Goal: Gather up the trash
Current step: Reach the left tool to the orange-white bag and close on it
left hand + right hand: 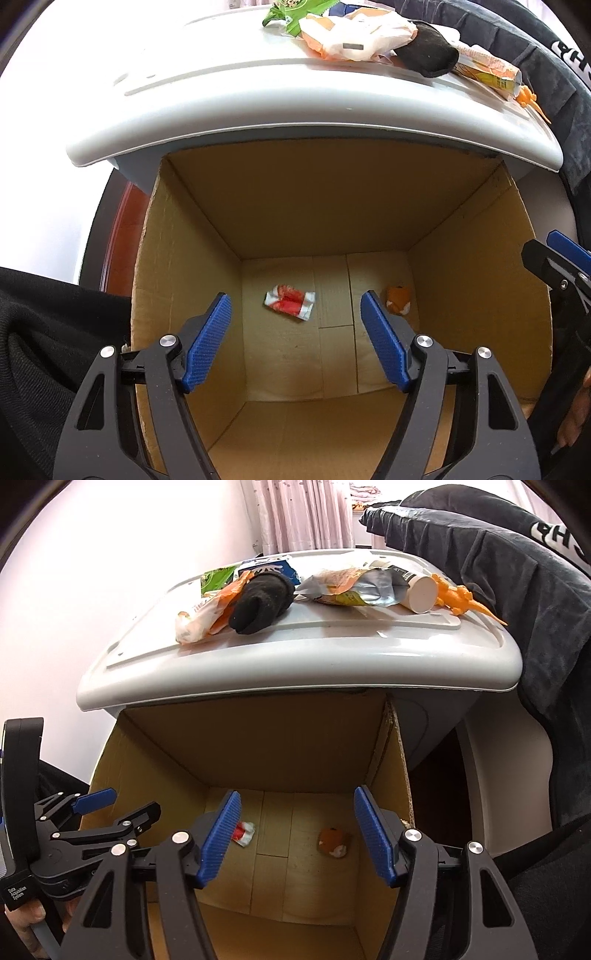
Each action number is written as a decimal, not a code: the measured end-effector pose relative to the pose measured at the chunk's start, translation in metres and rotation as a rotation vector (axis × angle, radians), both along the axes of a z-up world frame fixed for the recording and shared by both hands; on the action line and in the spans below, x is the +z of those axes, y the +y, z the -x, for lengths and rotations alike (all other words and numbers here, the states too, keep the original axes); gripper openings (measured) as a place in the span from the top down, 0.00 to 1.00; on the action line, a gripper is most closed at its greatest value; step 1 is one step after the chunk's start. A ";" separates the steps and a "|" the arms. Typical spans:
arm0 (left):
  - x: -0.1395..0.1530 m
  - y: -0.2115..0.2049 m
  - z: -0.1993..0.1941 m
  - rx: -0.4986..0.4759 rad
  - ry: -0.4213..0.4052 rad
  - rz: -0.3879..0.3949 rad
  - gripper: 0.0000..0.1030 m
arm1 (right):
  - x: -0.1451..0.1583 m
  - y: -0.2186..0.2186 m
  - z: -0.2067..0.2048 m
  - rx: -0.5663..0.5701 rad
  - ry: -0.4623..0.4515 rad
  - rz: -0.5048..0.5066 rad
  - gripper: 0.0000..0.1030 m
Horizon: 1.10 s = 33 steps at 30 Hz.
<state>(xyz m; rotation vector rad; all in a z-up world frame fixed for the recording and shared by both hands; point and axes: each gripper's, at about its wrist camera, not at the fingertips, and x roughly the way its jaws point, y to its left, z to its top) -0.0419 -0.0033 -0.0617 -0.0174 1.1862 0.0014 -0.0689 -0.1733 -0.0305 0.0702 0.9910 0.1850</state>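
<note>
Progress: two pieces are already lying on the floor of the cardboard box [461,280], so collection is judged under way, with the larger share of the trash remaining.
Box, left side: a red-and-white wrapper [290,302] is resting flat on the bottom.
Box, right side: a small orange piece [398,299] is sitting near the right wall, well apart from the wrapper.
Remaining trash: on the grey lid [295,657] serving as a counter behind the box, a green packet [216,579], an orange-and-white bag [201,622], a black sock [260,603], a silver pouch [354,587], a white tube [419,594] and an orange toy [463,600] are waiting.
Left hand-held gripper [295,341]: hanging over the box mouth, jaws standing well apart, gripping nothing.
Right hand-held gripper [295,836]: likewise pointing into the box, jaws parted, touching nothing.
</note>
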 end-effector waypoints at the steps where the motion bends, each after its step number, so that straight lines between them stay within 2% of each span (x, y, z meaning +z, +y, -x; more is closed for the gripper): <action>1: 0.002 0.002 0.000 0.002 -0.008 0.005 0.31 | 0.001 -0.001 0.000 -0.006 -0.007 -0.003 0.39; 5: 0.017 -0.003 -0.001 -0.024 -0.068 0.001 0.31 | 0.010 -0.009 0.003 -0.046 -0.050 -0.025 0.38; 9: 0.038 -0.016 -0.014 -0.092 -0.154 -0.022 0.31 | 0.015 -0.017 0.004 -0.075 -0.072 -0.047 0.36; 13: 0.059 -0.022 -0.044 -0.107 -0.232 -0.003 0.31 | 0.016 -0.021 0.003 -0.091 -0.071 -0.063 0.36; 17: 0.073 -0.034 -0.077 -0.138 -0.286 -0.045 0.31 | 0.015 -0.026 0.004 -0.109 -0.067 -0.081 0.36; 20: 0.076 -0.047 -0.100 -0.199 -0.306 -0.107 0.31 | 0.014 -0.029 0.003 -0.120 -0.060 -0.093 0.35; 25: 0.064 -0.061 -0.124 -0.329 -0.317 -0.213 0.31 | 0.013 -0.036 0.004 -0.140 -0.055 -0.113 0.35; 29: 0.054 -0.067 -0.134 -0.383 -0.322 -0.230 0.31 | 0.010 -0.038 0.004 -0.151 -0.043 -0.119 0.35; 33: 0.051 -0.072 -0.144 -0.426 -0.371 -0.242 0.31 | 0.008 -0.036 0.004 -0.147 -0.036 -0.111 0.35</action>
